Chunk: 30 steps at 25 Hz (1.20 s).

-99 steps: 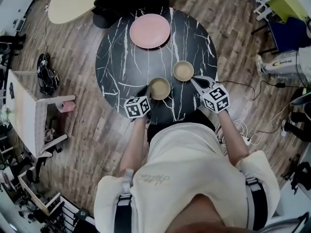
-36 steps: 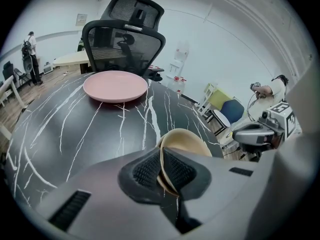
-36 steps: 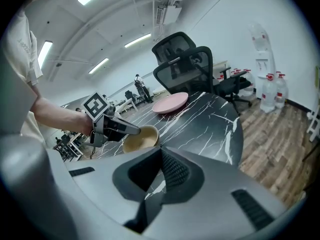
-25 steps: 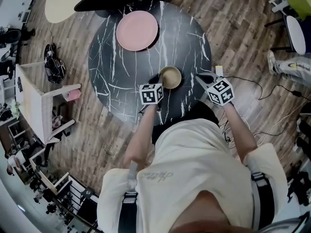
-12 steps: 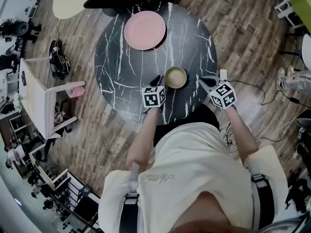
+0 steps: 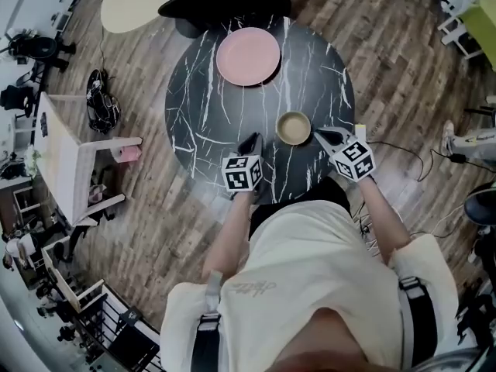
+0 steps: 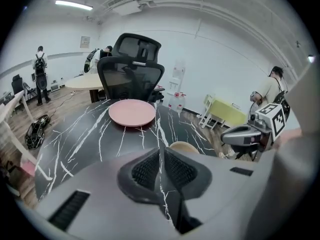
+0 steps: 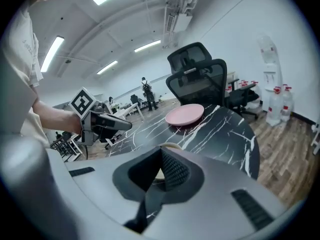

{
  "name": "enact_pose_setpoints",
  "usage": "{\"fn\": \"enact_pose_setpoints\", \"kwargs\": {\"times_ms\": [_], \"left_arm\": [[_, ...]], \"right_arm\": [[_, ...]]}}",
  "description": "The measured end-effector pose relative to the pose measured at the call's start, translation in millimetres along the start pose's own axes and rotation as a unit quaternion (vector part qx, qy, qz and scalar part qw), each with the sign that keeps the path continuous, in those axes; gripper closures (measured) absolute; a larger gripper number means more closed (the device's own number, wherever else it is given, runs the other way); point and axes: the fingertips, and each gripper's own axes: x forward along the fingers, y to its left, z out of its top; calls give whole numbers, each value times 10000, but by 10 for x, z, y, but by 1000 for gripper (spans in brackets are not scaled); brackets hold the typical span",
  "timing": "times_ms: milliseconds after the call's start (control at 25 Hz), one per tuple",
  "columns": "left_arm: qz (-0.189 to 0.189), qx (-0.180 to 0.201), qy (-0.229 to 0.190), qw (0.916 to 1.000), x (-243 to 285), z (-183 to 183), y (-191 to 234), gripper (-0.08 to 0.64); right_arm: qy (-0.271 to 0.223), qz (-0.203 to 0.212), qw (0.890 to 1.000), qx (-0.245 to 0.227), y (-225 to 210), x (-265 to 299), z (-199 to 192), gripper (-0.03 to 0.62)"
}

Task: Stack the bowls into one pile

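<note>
The bowls (image 6: 294, 128) sat nested as one tan pile on the black marbled surface (image 6: 201, 107), near its front edge, betw. the two grippers & touching neither. The L gripper (image 6: 250, 140) hung just left of the pile. Its jaws had just been closing and were only a thin slit apart, w/ nothing betw. them; bare surface showed thru the gap. The R gripper (image 6: 318, 135) pointed at the pile from the right, just beside it, jaws together & empty. A pink plate (image 6: 248, 56) lay well apart at the far side, w/ an office chair (image 6: 225, 2) beyond it.
</note>
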Motion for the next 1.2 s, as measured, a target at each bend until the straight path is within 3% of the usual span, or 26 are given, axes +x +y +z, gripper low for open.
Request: {"fn": "enact_pose_setpoints", "kwargs": {"times_ms": [280, 480, 800, 1000, 1200], "left_arm": [[-167, 278, -498, 9982, -473, 220, 46, 537], [-356, 280, -887, 9950, -713, 431, 78, 540], [-418, 253, -1450, 9882, -1126, 849, 217, 540], [-421, 456, -1756, 9825, -1373, 1167, 214, 540], [-436, 494, -2127, 9749, -1569, 1494, 203, 538]], "right_arm": [[-172, 19, 9992, -373, 394, 38, 336, 584], [-391, -29, 9968, -697, 594, 40, 612, 584], [-1112, -364, 9889, -914, 790, -97, 1270, 584], [-1791, -550, 9765, -1067, 877, -303, 1723, 584], [-2143, -710, 9659, -1268, 925, -524, 2077, 584]]}}
